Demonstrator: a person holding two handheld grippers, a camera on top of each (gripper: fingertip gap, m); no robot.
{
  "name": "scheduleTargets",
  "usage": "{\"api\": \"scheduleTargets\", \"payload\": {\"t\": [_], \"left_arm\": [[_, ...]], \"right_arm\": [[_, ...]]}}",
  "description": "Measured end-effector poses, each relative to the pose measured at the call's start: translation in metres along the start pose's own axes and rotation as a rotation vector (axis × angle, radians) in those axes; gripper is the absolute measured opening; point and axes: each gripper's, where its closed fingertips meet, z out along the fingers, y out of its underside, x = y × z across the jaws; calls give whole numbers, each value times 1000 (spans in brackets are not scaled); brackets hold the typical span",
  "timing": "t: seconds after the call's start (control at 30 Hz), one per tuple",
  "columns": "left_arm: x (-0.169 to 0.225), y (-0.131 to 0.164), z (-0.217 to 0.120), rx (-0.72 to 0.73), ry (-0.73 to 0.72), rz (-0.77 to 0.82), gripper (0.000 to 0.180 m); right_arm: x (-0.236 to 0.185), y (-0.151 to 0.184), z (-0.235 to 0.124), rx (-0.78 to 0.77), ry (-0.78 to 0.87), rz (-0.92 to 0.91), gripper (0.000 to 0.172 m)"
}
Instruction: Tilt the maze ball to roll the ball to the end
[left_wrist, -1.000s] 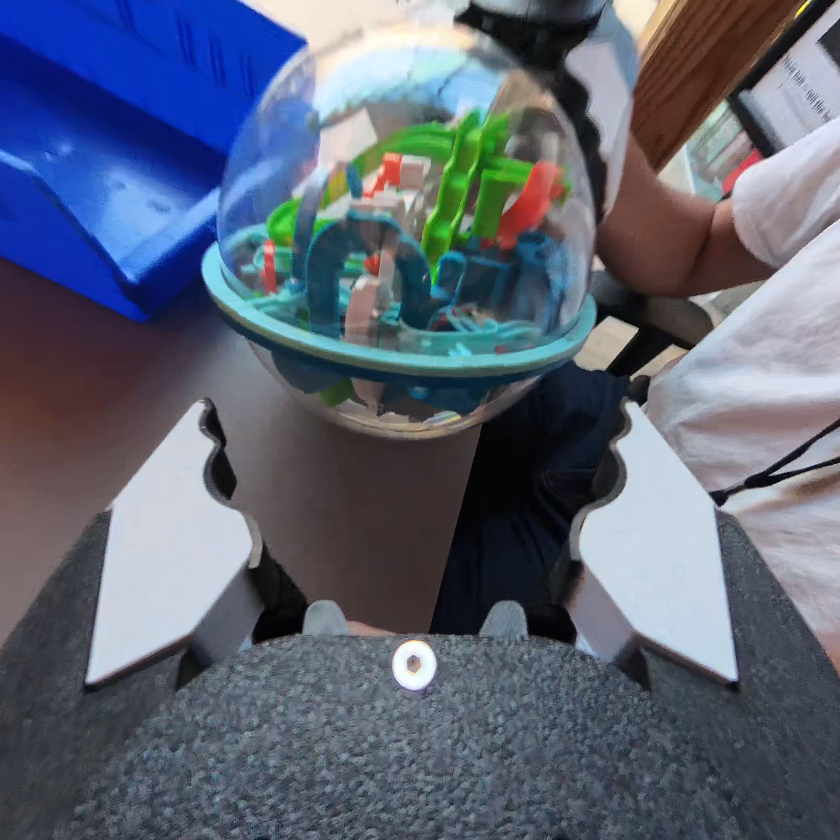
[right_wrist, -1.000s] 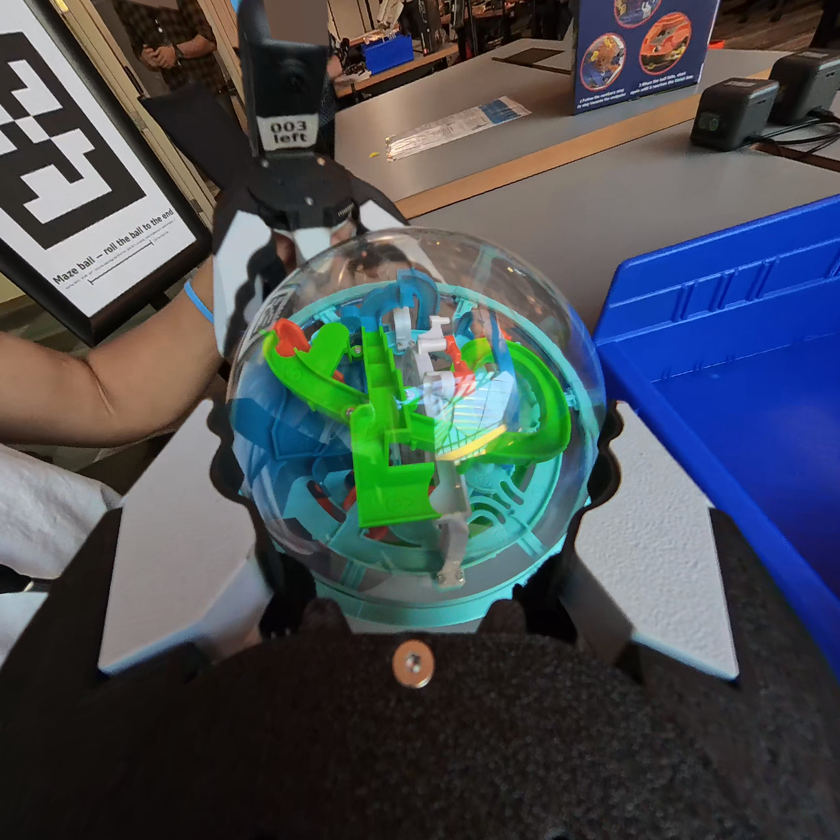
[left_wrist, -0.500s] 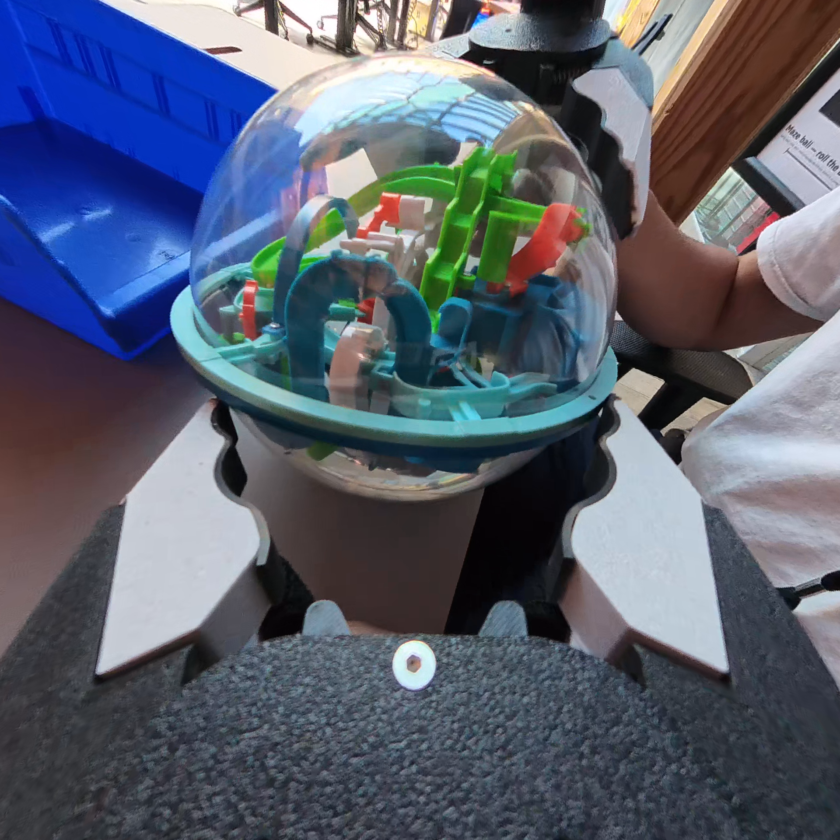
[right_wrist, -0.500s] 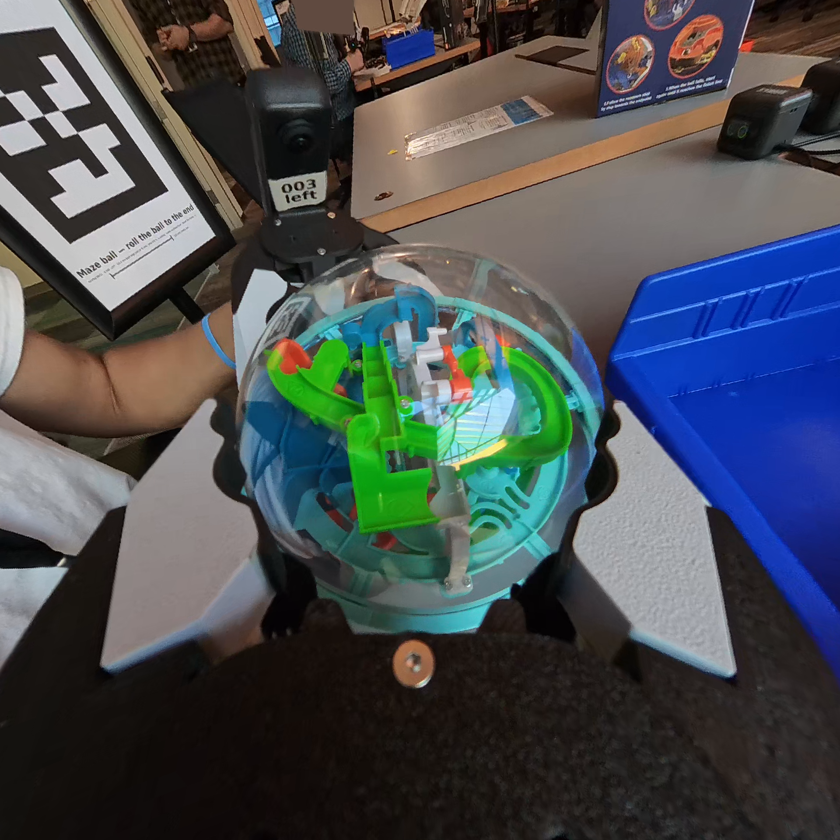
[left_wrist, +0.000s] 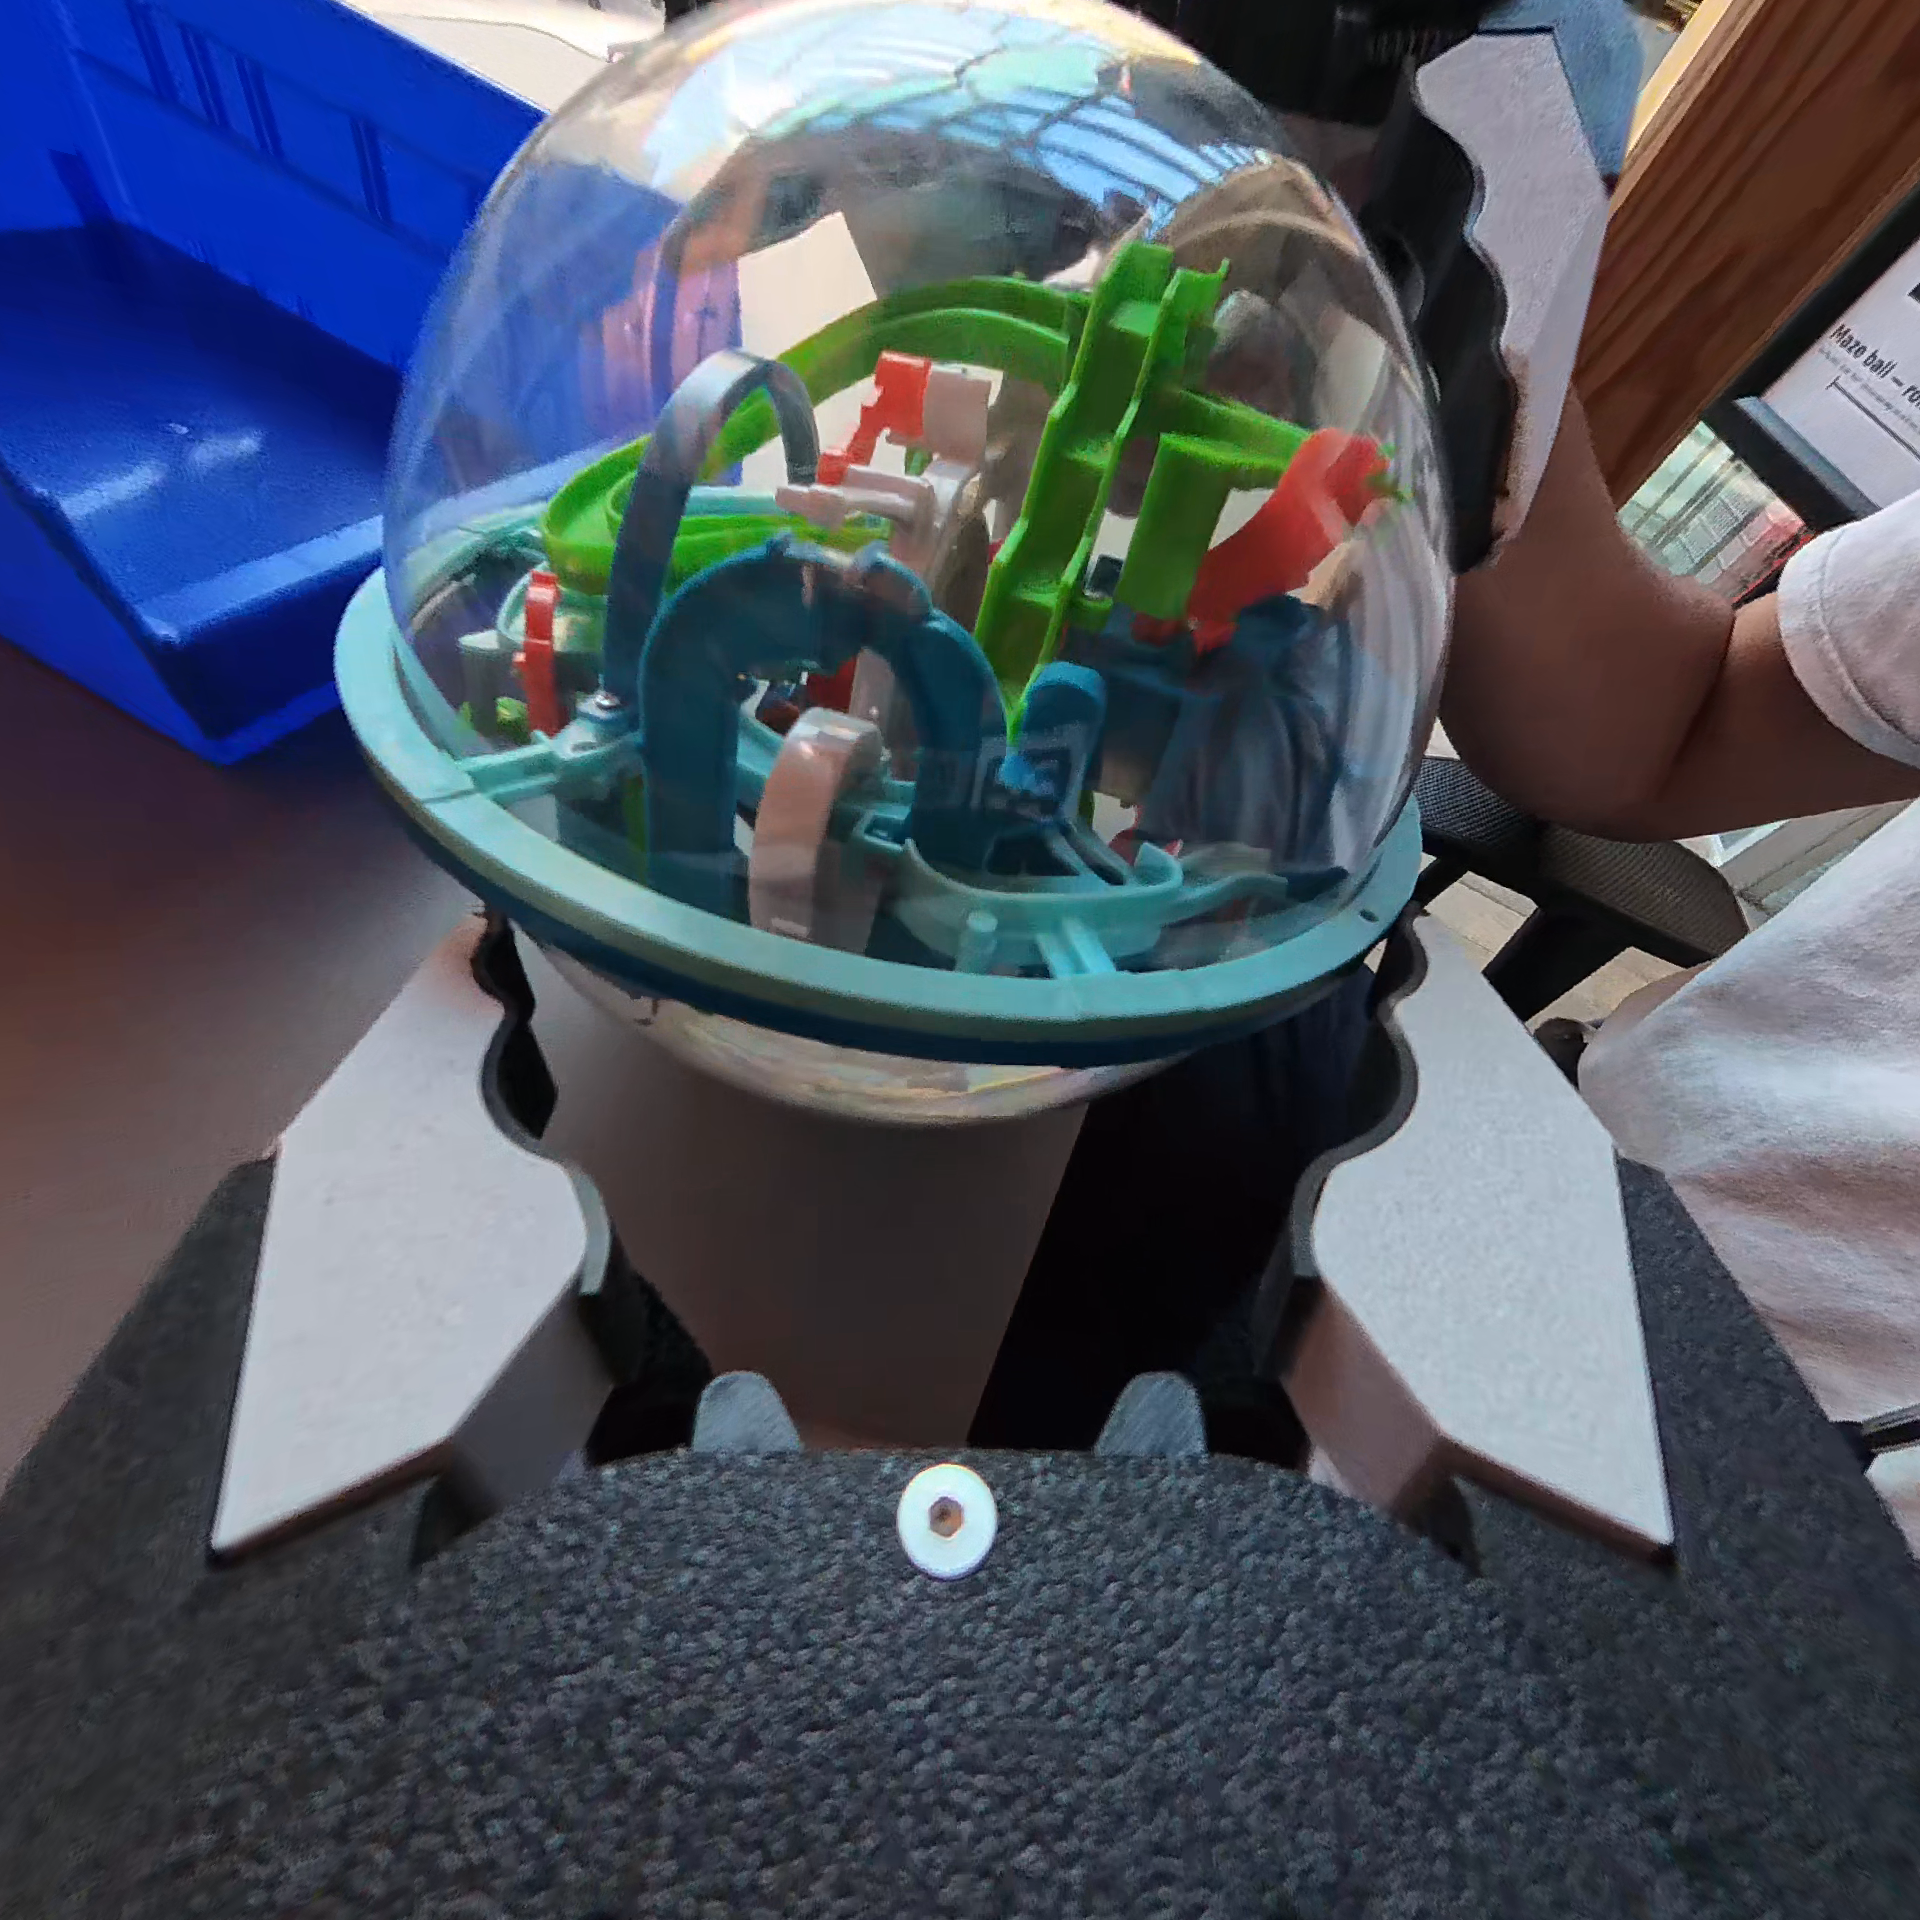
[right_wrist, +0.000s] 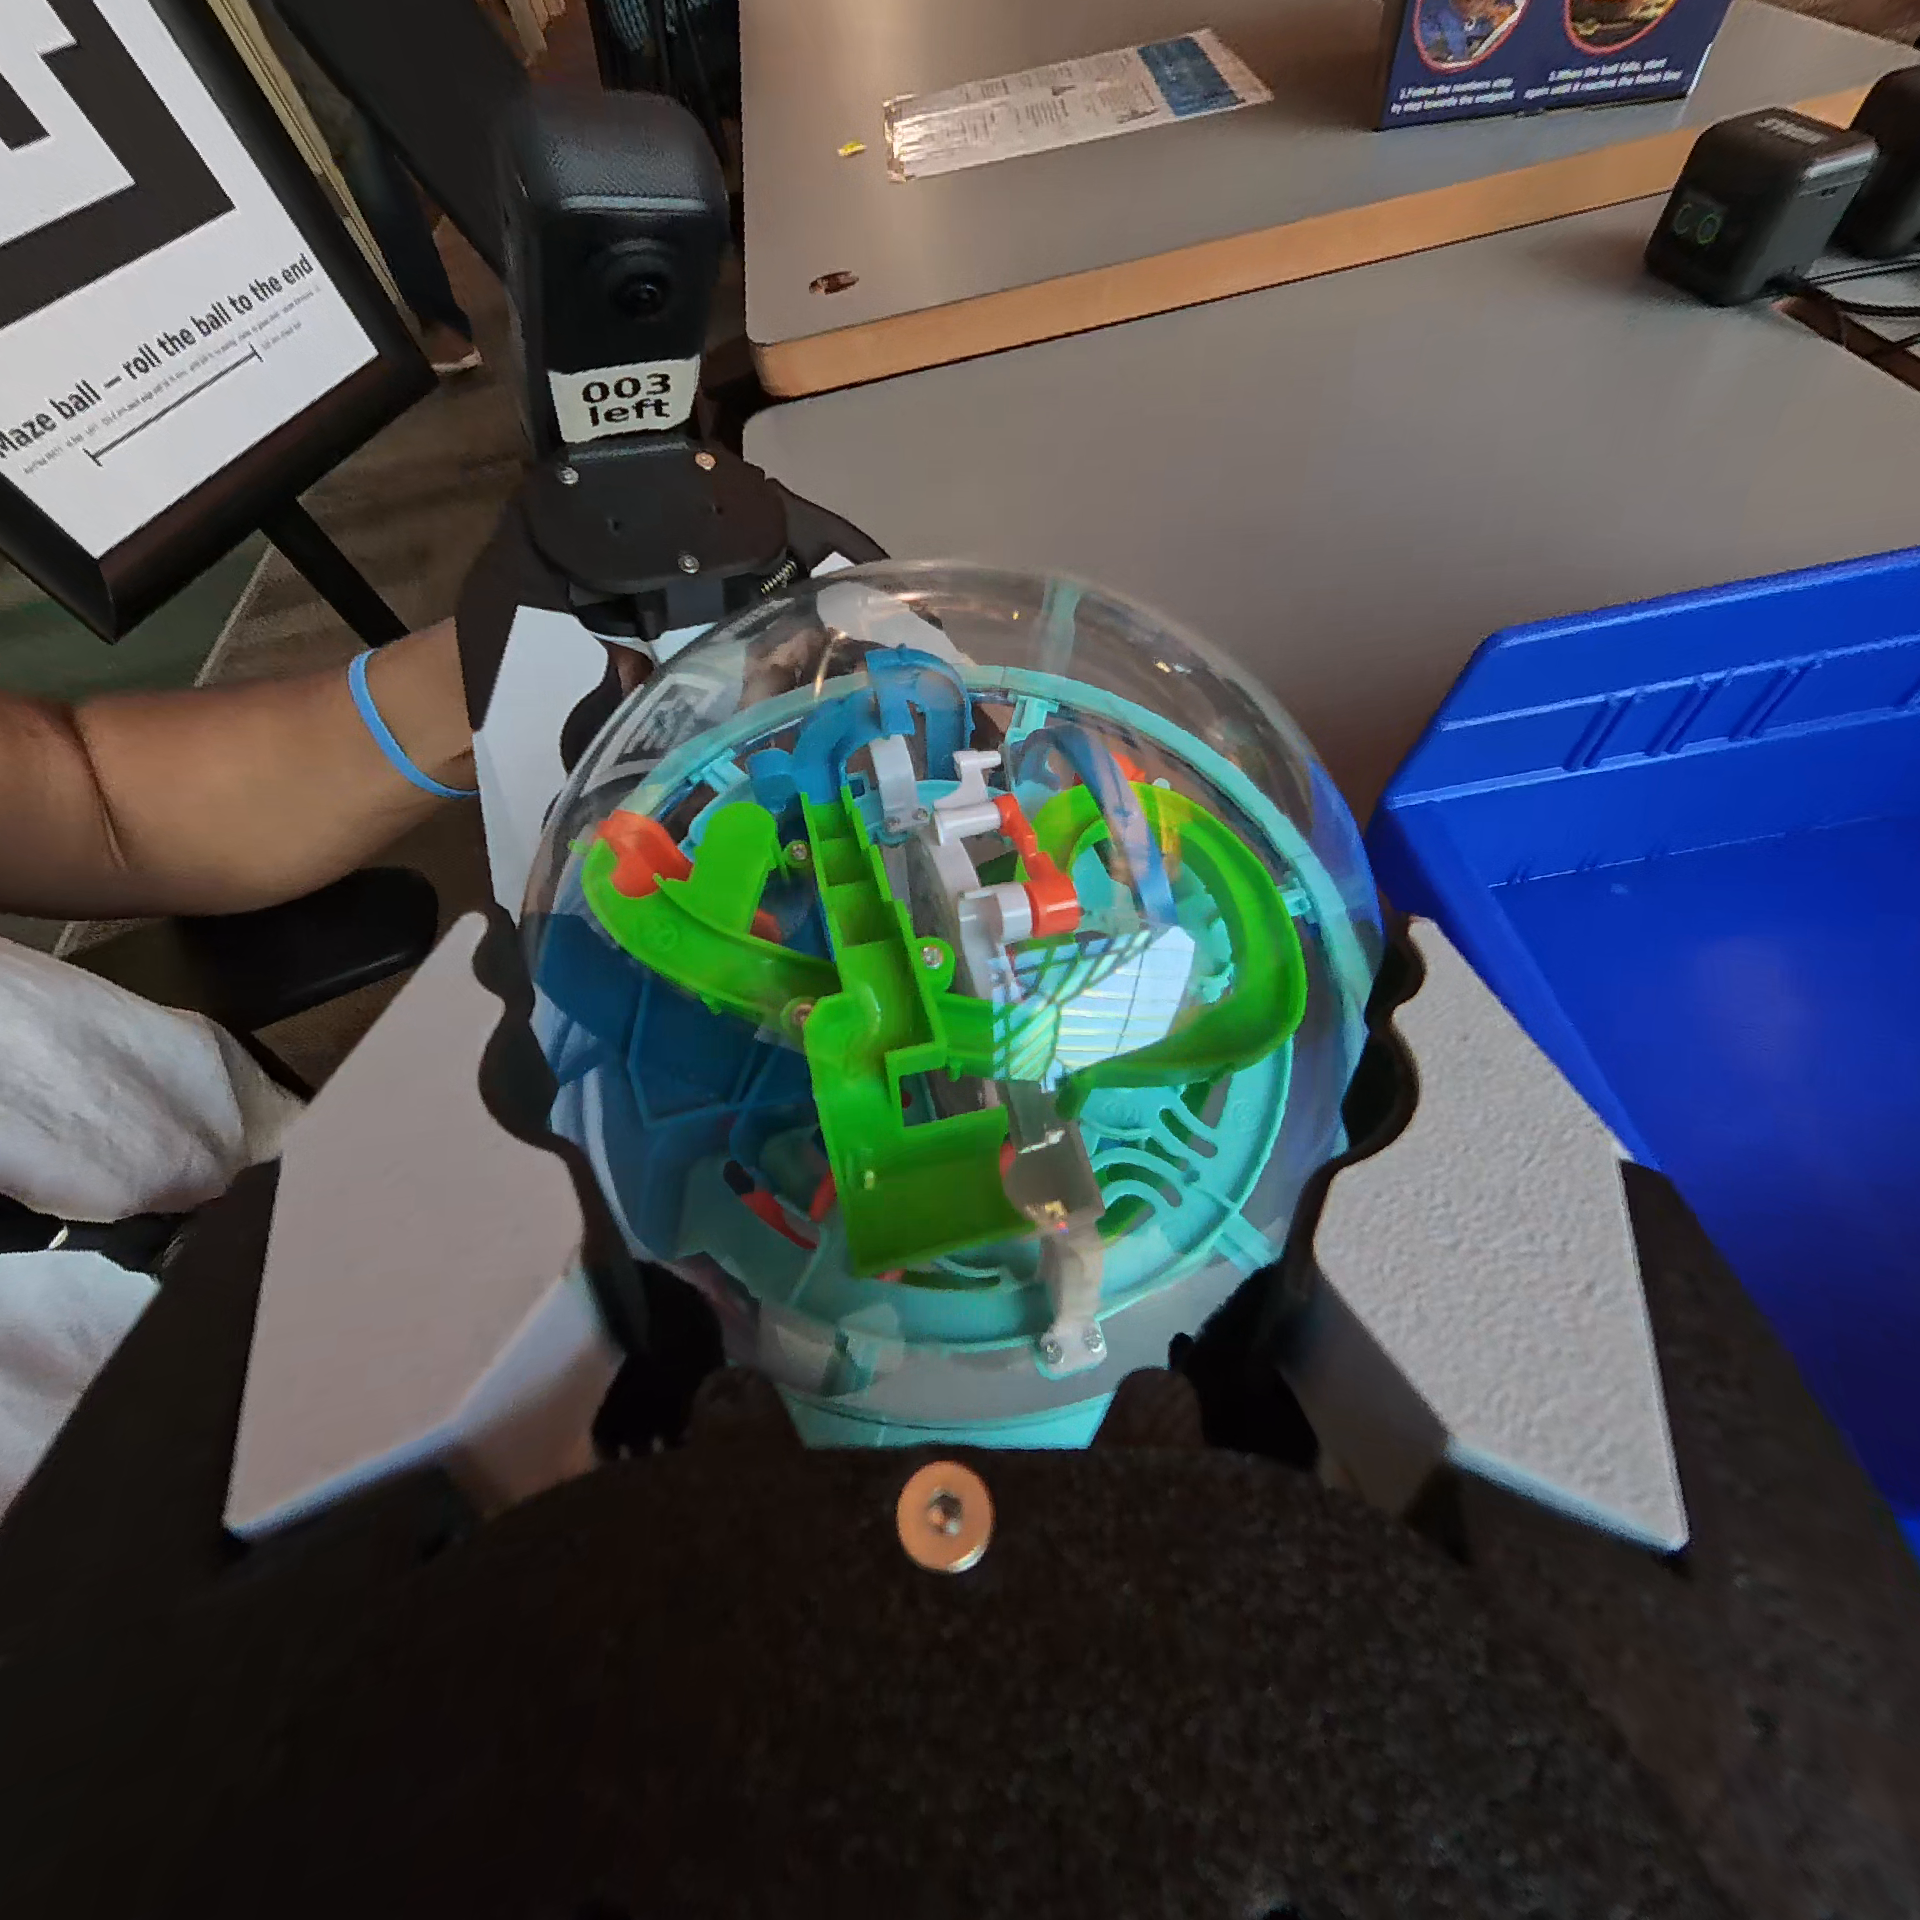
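Our right gripper (right_wrist: 940, 1023) is clamped on the maze ball (right_wrist: 940, 997): its two grey fingers (right_wrist: 436, 1143) press the clear sphere from either side, and the ball sits deep between them, lifted above the grey table (right_wrist: 1299, 499). Seen from our left gripper (left_wrist: 945, 997), the ball (left_wrist: 904, 582) fills the space just ahead; the spread fingertips (left_wrist: 457, 1039) reach the teal equator ring (left_wrist: 790, 966) from beneath, though whether they actually press on it we cannot tell, since the ring hides the contact. Inside the sphere, green, blue, orange and white tracks crowd the view, and we cannot pick out the small ball among them. Just to the right of our right gripper stands a blue plastic bin (right_wrist: 1704, 852). Beyond the ball, the left gripper's black camera housing (right_wrist: 623, 312) faces us, with a person's forearm (right_wrist: 229, 790) and a framed sign (right_wrist: 156, 312) to its left. Farther back lie a paper sheet (right_wrist: 1070, 99) and black boxes (right_wrist: 1756, 208).
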Motion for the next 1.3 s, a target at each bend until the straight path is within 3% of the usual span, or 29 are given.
{"api": "scheduleTargets", "payload": {"t": [0.23, 0.43, 1.3], "left_arm": [[-1, -22, -20, 68, -9, 26, 155], [-6, -10, -11, 34, -51, 47, 153], [-3, 6, -18, 32, 12, -15, 142]], "right_arm": [[-6, -4, 8, -21, 5, -47, 153], [-8, -5, 10, -33, 6, -64, 153], [-16, -10, 18, -63, 31, -117, 150]]}}
